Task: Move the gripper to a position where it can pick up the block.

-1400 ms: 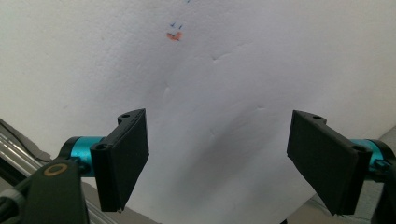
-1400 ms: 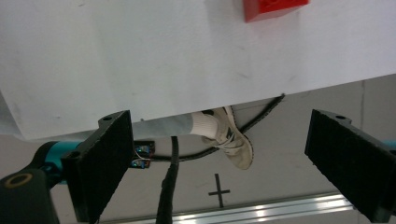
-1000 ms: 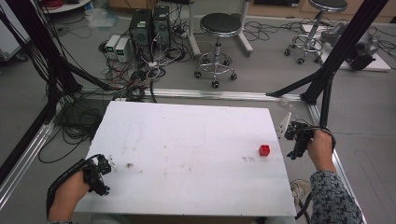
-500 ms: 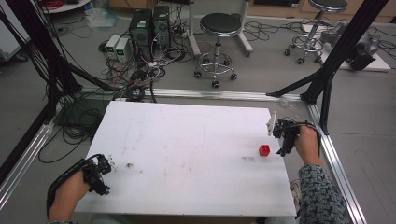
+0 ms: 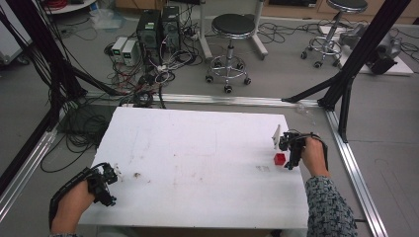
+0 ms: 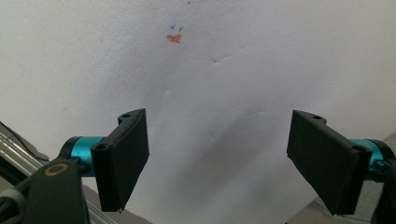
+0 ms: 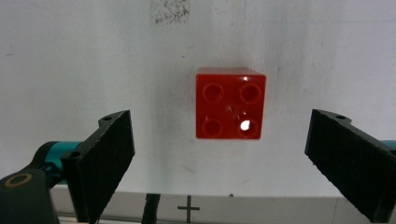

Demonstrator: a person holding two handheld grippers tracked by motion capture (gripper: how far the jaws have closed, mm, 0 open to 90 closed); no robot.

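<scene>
Right tool (image 7: 219, 154) now over red brick (image 7: 230, 103) (untouched), both tools' jaws spread.

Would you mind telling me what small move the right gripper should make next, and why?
Probably ease the right gripper forward so its open jaws straddle the red four-stud brick, then close. The brick sits centred ahead of the jaws, not yet between them, on the white table.

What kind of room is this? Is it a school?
More likely a lab or workshop for recording hand tasks. There are computer boxes with tangled cables on the floor, a black metal frame around a white table, and rolling stools.
</scene>
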